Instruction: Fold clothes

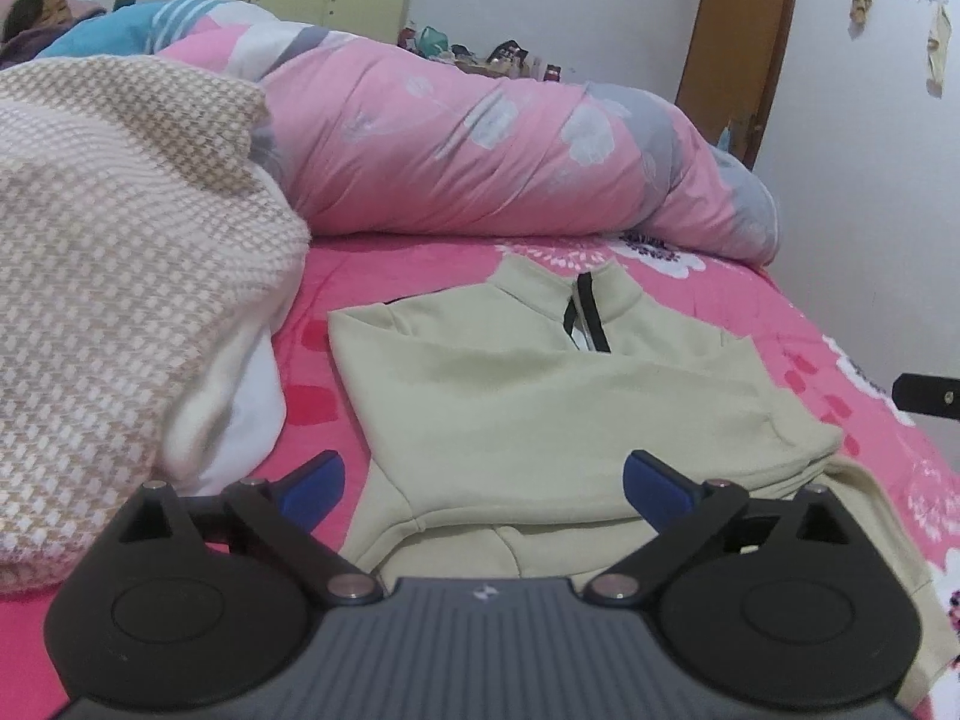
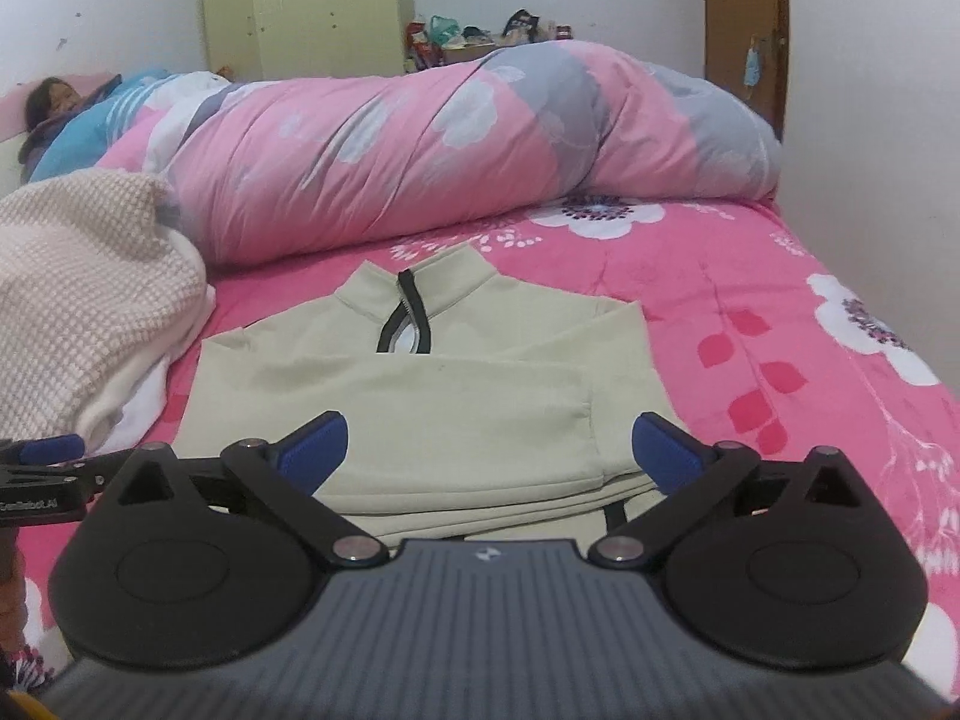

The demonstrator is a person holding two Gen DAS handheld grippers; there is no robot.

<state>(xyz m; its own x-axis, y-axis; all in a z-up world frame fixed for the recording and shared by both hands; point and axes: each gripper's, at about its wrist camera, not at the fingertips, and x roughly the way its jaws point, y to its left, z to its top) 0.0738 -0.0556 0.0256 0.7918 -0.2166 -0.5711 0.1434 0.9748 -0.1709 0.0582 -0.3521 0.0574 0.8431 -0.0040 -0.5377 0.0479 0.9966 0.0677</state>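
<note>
Now the pale green zip-neck fleece pullover [image 2: 432, 414], sleeves folded in, lies flat on the pink floral bed sheet [image 2: 750, 300] beyond and below both grippers, left gripper [image 1: 483, 480] and right gripper [image 2: 491, 447], each tilted downward with jaws spread wide, grasping nothing.

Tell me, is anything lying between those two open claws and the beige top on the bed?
Nothing visible. Both the left gripper and the right gripper hang with jaws open just above the beige top; the knitted blanket lies off to its side.
</note>
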